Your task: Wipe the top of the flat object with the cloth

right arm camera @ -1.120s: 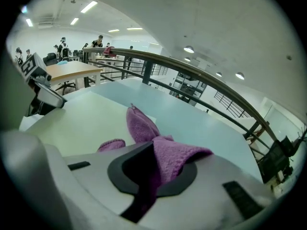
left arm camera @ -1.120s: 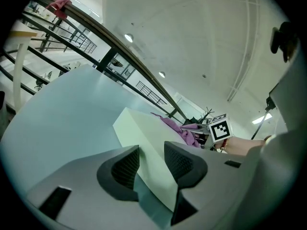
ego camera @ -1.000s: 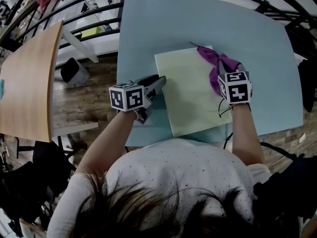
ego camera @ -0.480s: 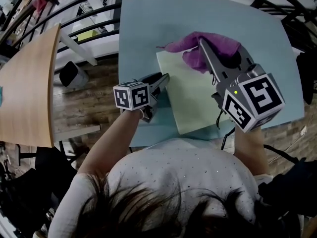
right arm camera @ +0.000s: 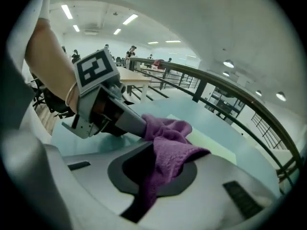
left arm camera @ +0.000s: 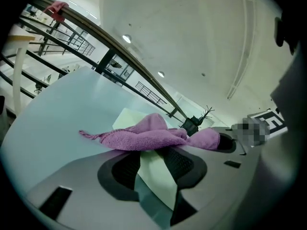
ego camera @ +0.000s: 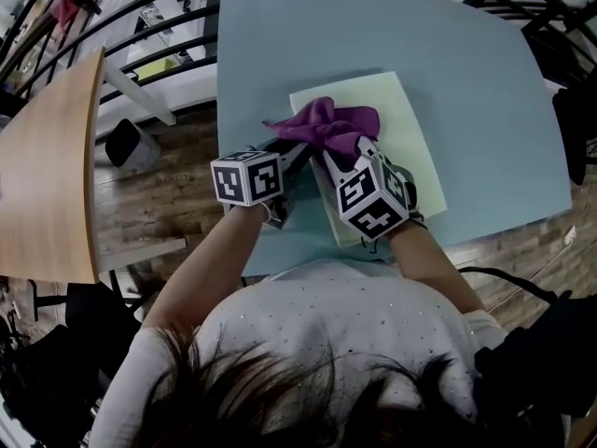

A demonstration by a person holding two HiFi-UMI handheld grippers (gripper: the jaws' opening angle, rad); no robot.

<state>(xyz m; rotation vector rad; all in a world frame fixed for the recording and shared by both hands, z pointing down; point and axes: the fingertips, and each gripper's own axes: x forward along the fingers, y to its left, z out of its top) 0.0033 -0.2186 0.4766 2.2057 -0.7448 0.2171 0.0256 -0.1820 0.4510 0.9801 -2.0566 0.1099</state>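
Observation:
The flat object [ego camera: 406, 133] is a pale green board lying on the light blue table [ego camera: 466, 54]. My left gripper [ego camera: 298, 154] grips its left edge, and the board [left arm camera: 154, 174] fills the gap between the two pads. My right gripper [ego camera: 347, 149] is shut on the purple cloth [ego camera: 326, 127], which lies bunched on the board's left part, right beside the left gripper's tips. In the right gripper view the cloth [right arm camera: 170, 147] hangs out from between the jaws and touches the left gripper [right arm camera: 103, 104]. The cloth [left arm camera: 144, 138] drapes just ahead of the left jaws.
A wooden tabletop [ego camera: 51, 166] stands at the left across a strip of plank floor. Black railings [ego camera: 140, 26] curve round the far side. A dark bin [ego camera: 126, 143] sits on the floor by the table's left edge.
The right gripper has swept the cloth from the board's far right, across its top, to the near left beside the left gripper. The left gripper has stayed on the board's edge.

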